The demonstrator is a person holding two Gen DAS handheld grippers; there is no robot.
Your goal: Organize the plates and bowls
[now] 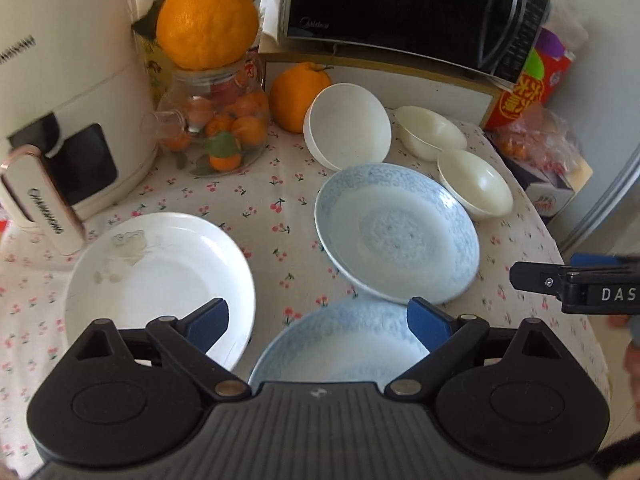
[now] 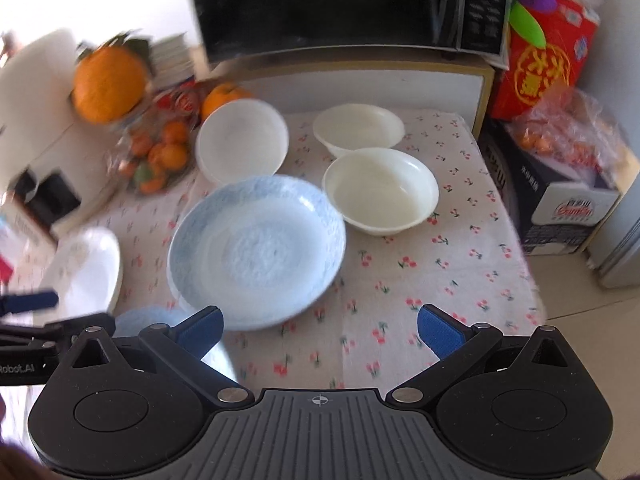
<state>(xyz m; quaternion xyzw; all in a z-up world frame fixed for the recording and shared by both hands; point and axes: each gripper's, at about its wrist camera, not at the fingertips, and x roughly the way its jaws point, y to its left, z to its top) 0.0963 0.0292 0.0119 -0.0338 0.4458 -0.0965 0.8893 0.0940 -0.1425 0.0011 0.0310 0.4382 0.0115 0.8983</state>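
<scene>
Left wrist view, bottom of frame: the left gripper (image 1: 318,330) has its blue fingers (image 1: 210,328) spread wide, with nothing pressed between them. Directly under the gap lies the near blue plate (image 1: 340,346), partly hidden by the gripper body. At lower left, just beside it, sits the white plate (image 1: 160,276), faintly patterned near its far rim.

Right wrist view, bottom of frame: the right gripper (image 2: 320,334) also has its fingers (image 2: 436,330) apart, over bare cherry-print tablecloth (image 2: 400,300) and empty.

Centre of frame: a second blue plate (image 1: 396,232) lies beyond the near one; in the left wrist view its edge appears to overlap the near plate, though contact cannot be confirmed.

Further back: a white bowl (image 1: 346,126) at upper centre, and two cream bowls (image 1: 474,188) (image 1: 432,132) to its right, close to one another.

Rear of table: a glass jar of small oranges (image 1: 218,128) capped by a large orange (image 1: 208,20), a second orange (image 1: 298,96), a cream appliance (image 1: 60,100) at left, a black microwave (image 1: 400,8) on a raised shelf, and a red box (image 1: 532,88) at right.
</scene>
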